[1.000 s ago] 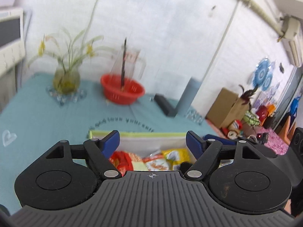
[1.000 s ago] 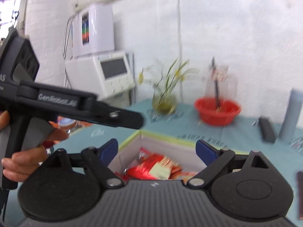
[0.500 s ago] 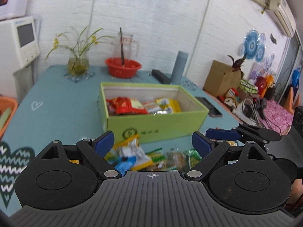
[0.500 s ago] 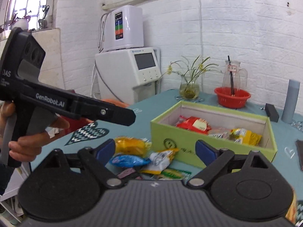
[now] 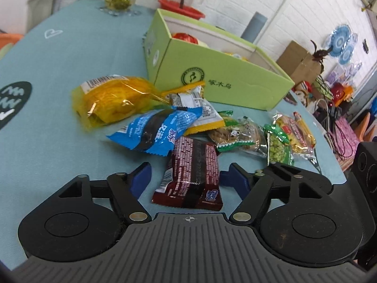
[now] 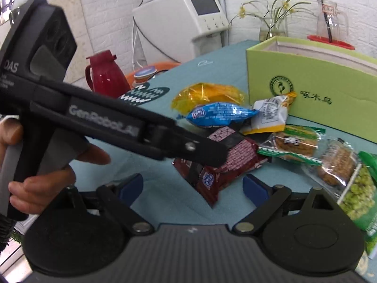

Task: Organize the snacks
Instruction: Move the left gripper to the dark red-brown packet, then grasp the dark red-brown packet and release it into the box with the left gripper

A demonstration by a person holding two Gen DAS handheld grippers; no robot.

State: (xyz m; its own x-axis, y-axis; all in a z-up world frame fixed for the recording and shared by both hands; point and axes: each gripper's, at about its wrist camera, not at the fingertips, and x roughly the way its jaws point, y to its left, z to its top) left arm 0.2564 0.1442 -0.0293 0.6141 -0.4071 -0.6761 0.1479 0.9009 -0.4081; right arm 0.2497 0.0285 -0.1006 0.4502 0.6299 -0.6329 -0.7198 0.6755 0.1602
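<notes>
Both tools hover over loose snacks beside the green box.

The left tool (image 5: 187,179) has its jaws closing around a dark red packet (image 5: 192,172) that lies flat on the desk (image 5: 47,122); the blue pads (image 5: 141,178) stand apart from its edges, not pressing. The right tool (image 6: 194,186) is wide apart and empty, the same packet just ahead of it. A blue packet (image 5: 155,129), a yellow one (image 5: 110,99) and green ones (image 5: 278,146) lie near the box (image 5: 226,80).
</notes>
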